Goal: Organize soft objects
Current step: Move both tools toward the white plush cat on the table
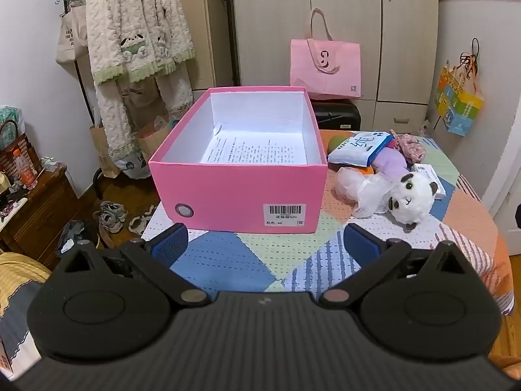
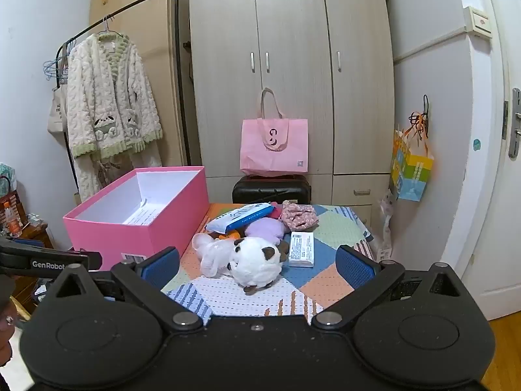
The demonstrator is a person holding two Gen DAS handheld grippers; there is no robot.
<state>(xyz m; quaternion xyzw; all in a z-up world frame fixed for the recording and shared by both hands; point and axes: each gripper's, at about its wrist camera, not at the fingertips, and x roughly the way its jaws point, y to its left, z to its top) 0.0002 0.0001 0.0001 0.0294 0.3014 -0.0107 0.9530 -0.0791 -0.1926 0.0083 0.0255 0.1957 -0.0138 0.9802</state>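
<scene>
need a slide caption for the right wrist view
Open right gripper faces a white plush toy beside the open pink box on a patchwork table.

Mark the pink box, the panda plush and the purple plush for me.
pink box (image 1: 234,192), left wrist view, front wall.
panda plush (image 2: 257,257), right wrist view, white body.
purple plush (image 2: 265,228), right wrist view, top of its rounded body.

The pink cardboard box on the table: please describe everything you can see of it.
The pink cardboard box is rectangular, open-topped, with white inner walls. A printed paper sheet lies flat on its floor; nothing else is inside. Its near end carries a barcode label and a round metal eyelet. It stands upright on the patchwork tablecloth, left of the soft toys, touched by neither gripper.
</scene>
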